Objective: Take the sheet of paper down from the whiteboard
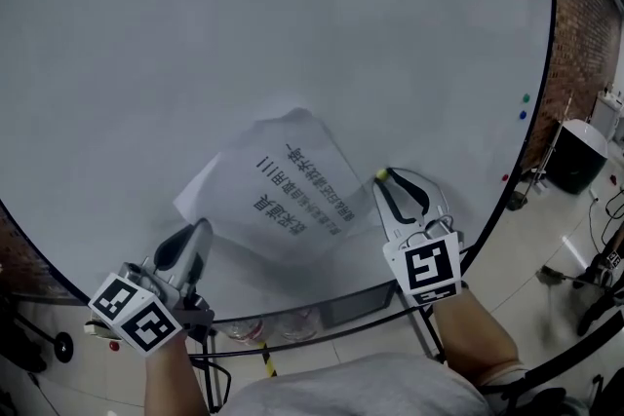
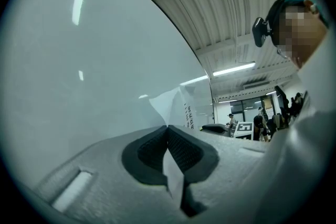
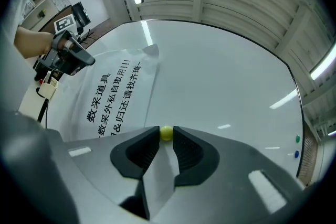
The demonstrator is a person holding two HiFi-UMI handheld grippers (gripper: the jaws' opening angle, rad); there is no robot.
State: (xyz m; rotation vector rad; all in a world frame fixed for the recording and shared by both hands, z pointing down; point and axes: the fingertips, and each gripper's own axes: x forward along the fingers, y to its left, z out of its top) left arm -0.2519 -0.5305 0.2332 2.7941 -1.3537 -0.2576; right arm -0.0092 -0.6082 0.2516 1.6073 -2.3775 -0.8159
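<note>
A white sheet of paper (image 1: 292, 195) with black printed characters lies loosely against the whiteboard (image 1: 292, 24), its top corner curling away. In the head view my left gripper (image 1: 201, 229) is at the sheet's lower left, shut on its edge. The left gripper view shows the paper (image 2: 181, 105) running out from between the closed jaws (image 2: 168, 128). My right gripper (image 1: 383, 180) is at the sheet's right side, pinching a small yellow magnet (image 1: 381, 174) between its fingertips. In the right gripper view the magnet (image 3: 166, 133) sits at the gripper's (image 3: 166, 130) tips, with the sheet (image 3: 113, 94) to the left.
Green (image 1: 526, 98), blue (image 1: 523, 115) and red (image 1: 504, 177) magnets sit near the board's right edge. A tray (image 1: 341, 307) runs under the board. A black bin (image 1: 575, 156) and cables stand on the floor to the right. The left gripper view shows people in the room behind.
</note>
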